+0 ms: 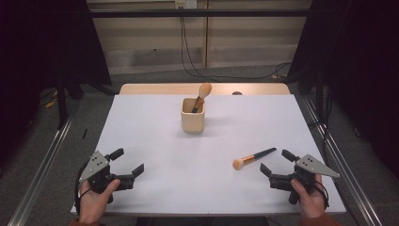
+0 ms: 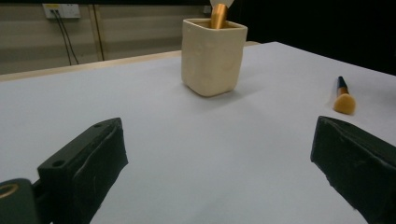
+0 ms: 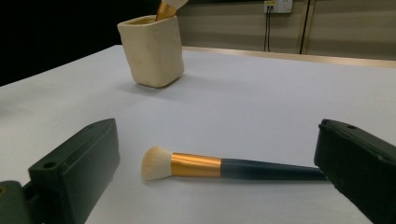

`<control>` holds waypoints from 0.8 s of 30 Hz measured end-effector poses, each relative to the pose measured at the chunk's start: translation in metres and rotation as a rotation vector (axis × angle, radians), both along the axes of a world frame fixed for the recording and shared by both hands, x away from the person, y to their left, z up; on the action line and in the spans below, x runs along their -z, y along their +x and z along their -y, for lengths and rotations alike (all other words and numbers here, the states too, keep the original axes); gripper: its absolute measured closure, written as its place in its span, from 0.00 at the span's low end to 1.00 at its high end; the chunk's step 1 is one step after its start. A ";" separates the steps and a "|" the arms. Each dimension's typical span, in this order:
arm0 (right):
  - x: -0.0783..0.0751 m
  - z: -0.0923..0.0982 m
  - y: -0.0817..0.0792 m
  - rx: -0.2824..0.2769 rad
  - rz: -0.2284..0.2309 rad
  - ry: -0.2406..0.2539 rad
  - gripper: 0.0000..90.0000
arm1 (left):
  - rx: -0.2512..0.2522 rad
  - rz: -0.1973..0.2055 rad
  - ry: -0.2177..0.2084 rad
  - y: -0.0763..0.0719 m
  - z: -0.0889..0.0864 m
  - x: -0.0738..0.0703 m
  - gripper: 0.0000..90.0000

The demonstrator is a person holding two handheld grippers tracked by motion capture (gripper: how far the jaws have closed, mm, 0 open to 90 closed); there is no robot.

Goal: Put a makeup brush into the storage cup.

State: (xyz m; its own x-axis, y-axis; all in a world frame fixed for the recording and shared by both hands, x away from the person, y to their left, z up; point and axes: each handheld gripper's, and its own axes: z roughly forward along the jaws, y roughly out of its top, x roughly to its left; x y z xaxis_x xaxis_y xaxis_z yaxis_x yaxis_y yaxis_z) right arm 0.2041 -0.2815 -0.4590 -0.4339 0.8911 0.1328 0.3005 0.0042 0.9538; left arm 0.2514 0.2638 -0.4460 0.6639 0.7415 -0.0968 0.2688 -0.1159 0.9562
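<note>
A cream square cup stands on the white table, toward the back middle. One makeup brush stands in it, bristles up. A second makeup brush, with a dark handle, gold ferrule and pale bristles, lies flat on the table at the right. My right gripper is open, resting just right of that brush, whose handle end lies by one jaw. At the front left my left gripper rests open with nothing between its jaws.
The table's wooden back edge shows beyond the white surface. Metal rails run along both sides of the table. Cables lie on the floor behind. A hand holds each gripper at the front edge.
</note>
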 end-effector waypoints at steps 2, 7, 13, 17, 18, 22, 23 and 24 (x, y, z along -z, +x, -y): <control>0.000 0.000 0.000 -0.003 -0.001 0.000 0.00 | 0.006 0.003 0.008 0.000 -0.001 0.001 0.04; -0.002 -0.001 0.003 -0.010 -0.010 -0.006 0.00 | -0.003 0.008 0.009 -0.001 -0.004 0.004 0.06; -0.006 0.005 0.004 -0.007 0.009 0.003 0.00 | -0.016 -0.010 0.012 -0.002 -0.006 0.006 0.04; -0.010 0.004 0.007 -0.015 0.028 -0.001 0.00 | -0.012 -0.013 0.009 -0.003 -0.005 0.005 0.04; -0.011 0.005 0.009 -0.023 0.029 -0.007 0.00 | -0.007 -0.013 0.012 -0.003 -0.004 0.005 0.04; -0.015 0.006 0.015 -0.048 0.016 -0.010 0.00 | 0.005 -0.013 0.015 -0.003 -0.002 0.005 0.05; -0.016 0.006 0.017 -0.050 0.016 -0.010 0.00 | 0.016 -0.010 0.013 -0.003 -0.002 0.005 0.05; -0.016 0.006 0.018 -0.049 0.018 -0.010 0.00 | 0.028 -0.005 0.016 -0.003 -0.002 0.005 0.07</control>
